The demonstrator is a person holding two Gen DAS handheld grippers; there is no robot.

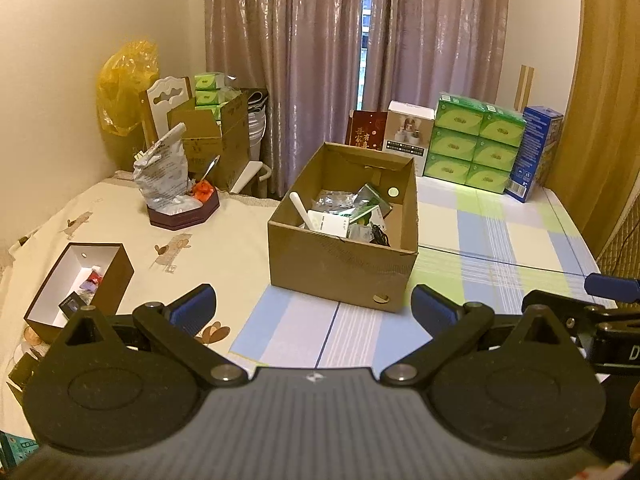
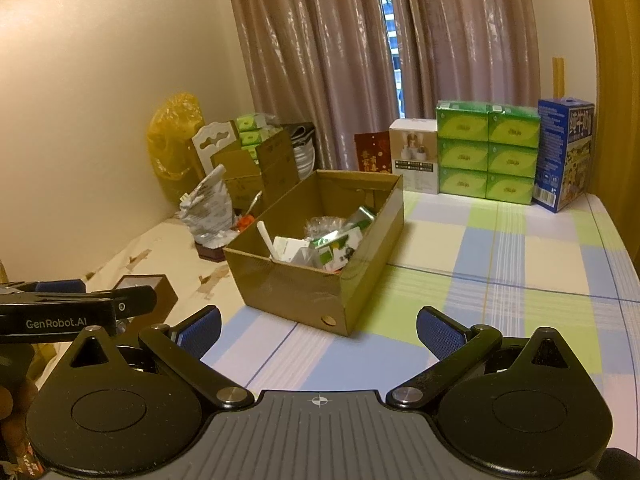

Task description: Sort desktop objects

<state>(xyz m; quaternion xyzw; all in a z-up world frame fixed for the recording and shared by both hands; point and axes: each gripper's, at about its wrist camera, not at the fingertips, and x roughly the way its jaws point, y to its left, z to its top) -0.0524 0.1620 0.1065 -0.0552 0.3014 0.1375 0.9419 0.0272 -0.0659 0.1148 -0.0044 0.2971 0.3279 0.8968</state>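
An open cardboard box (image 1: 340, 268) stands in the middle of the table, holding a white router, green packets and a black cable. It also shows in the right wrist view (image 2: 304, 288). My left gripper (image 1: 314, 308) is open and empty, just in front of the box. My right gripper (image 2: 318, 332) is open and empty, in front of the box's near right corner. A small brown box with a white inside (image 1: 80, 280) sits at the left with small items in it. The right gripper's finger (image 1: 608, 286) shows at the right edge of the left wrist view.
A dark hexagonal tray (image 1: 184, 216) with a foil bag and orange wrappers sits at the back left. Green tissue packs (image 1: 474, 146), a white carton (image 1: 408, 136), a red card and a blue box (image 1: 536, 152) line the back edge. Cardboard boxes stand behind the table at left.
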